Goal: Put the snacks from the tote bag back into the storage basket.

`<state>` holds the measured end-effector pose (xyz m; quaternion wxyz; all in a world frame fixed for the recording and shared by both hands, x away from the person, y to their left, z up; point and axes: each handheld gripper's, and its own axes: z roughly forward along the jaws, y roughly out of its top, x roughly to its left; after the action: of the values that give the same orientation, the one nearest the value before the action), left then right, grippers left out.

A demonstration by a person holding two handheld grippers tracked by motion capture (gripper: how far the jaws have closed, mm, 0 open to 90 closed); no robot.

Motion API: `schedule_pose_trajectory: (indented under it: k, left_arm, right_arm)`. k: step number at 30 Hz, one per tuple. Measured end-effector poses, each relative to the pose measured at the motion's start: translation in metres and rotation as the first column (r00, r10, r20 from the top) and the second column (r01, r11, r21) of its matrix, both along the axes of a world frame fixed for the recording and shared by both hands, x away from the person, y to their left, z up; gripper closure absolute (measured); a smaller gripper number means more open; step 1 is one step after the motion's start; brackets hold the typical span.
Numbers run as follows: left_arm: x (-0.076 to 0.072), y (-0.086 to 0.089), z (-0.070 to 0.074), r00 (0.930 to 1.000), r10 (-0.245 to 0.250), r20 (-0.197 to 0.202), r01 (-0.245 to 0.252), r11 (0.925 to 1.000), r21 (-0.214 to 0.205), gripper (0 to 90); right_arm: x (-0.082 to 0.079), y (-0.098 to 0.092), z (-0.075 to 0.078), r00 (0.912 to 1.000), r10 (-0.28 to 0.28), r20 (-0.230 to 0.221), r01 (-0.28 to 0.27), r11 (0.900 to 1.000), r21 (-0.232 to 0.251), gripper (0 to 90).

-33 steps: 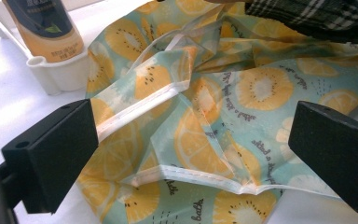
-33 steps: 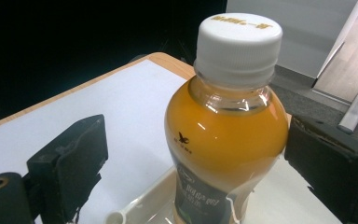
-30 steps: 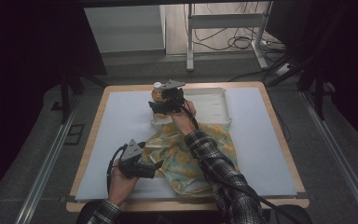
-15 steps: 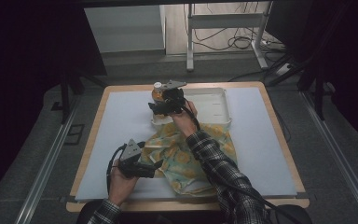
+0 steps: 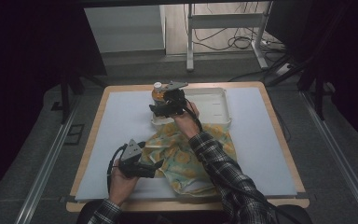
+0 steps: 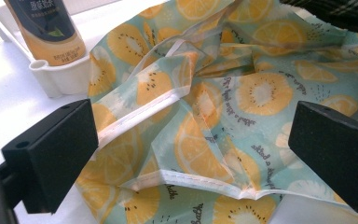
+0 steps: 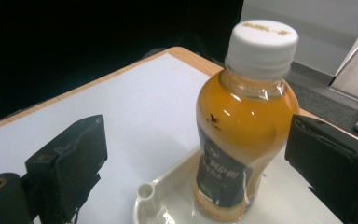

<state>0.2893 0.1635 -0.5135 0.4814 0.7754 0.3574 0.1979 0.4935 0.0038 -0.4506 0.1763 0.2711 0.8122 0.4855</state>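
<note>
Item: orange juice bottle (image 7: pixel 242 126), white cap, dark label; stands upright in the left end of a white tray (image 5: pixel 214 105) at the far side of the desk (image 5: pixel 121 116).

Right tool (image 5: pixel 165 108): jaws spread wide, bottle between them, nearer the right jaw in the right gripper view; contact cannot be told.

Item: fruit-print cloth (image 6: pixel 223 107), teal with orange and kiwi slices, crumpled on the desk just in front of the tray, its far edge against the tray rim.

Left tool (image 5: pixel 153 167): jaws spread, at the cloth's near-left edge, hem folds lying between them, nothing pinched.
</note>
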Motion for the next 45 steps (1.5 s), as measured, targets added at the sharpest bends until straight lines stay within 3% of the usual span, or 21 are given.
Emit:
schedule_pose_trajectory:
  k: [18, 45]
  left_arm:
    - [0.000, -0.001, 0.000, 1.0000, -0.007, -0.001, 0.007, 1.0000, 0.003, 1.4]
    - [-0.001, -0.001, 0.000, 1.0000, -0.004, 0.001, 0.004, 0.9999, 0.012, 1.6]
  right_arm:
    - [-0.007, -0.011, -0.001, 0.9988, 0.033, -0.038, -0.033, 0.9994, -0.007, 5.6]
    - [-0.031, -0.018, 0.013, 0.9951, 0.093, -0.034, -0.093, 0.9954, -0.021, 5.4]
